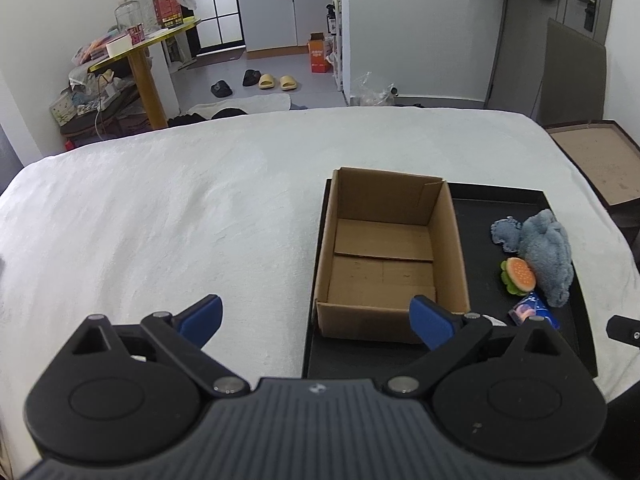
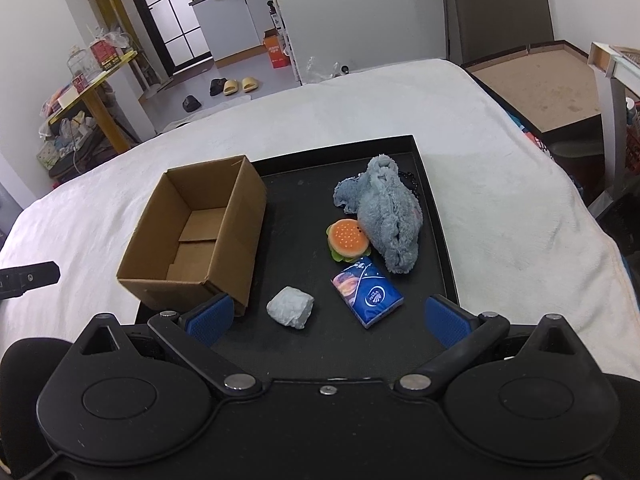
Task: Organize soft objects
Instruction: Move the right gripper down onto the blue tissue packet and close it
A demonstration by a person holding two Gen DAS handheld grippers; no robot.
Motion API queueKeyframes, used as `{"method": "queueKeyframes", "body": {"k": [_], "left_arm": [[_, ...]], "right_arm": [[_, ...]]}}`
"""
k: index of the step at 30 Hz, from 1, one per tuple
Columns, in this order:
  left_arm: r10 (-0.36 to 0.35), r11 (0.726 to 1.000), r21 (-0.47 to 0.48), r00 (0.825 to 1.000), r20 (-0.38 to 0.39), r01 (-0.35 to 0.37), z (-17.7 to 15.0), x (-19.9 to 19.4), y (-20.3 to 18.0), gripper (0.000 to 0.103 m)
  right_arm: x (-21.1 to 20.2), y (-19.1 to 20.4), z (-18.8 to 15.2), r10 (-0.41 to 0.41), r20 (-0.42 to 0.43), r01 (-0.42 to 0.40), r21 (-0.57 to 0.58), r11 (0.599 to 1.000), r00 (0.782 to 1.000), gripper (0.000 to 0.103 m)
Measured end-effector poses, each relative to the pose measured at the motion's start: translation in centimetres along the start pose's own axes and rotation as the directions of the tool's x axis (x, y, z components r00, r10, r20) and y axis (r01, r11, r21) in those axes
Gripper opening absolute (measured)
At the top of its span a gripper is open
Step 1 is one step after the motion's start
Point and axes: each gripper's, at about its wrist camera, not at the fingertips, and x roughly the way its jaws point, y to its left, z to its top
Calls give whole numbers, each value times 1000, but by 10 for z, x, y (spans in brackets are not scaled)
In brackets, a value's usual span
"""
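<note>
An open cardboard box stands on the left part of a black tray, with nothing inside it. To its right on the tray lie a grey-blue plush toy, a toy burger, a blue tissue pack and a pale grey crumpled lump. My right gripper hovers open over the tray's near edge, holding nothing. My left gripper is open above the blanket, level with the box's near left corner.
The tray rests on a white blanket covering a bed. A brown board in a dark frame lies off the bed's right side. Beyond the bed are a yellow table with clutter and slippers on the floor.
</note>
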Motion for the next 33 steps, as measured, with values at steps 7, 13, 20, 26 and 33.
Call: {"method": "queueKeyframes", "body": {"k": [7,13,20,26,33], "left_arm": [[25,1000,-6,1000,-9,-25,3,22,5,98],[19,1000,-11,999,-42,-20,7,46,6,89],[5,1000,-21,995,-97,-7,9,73,4,75],[34,999,11,989,-143,-33,10,91,-6,64],[38,999,0,974,-225,-39,12,112,-7,49]], "right_arm": [[22,-8,-1,25,-17,-25,38,999,1000,101],[48,-6,-2,15,-48,-14,17,1000,999,95],[80,-16,1,0,-102,4,38,999,995,87],[112,-26,-2,-35,-164,44,55,998,986,83],[146,-32,-2,-94,-219,103,29,994,971,82]]}}
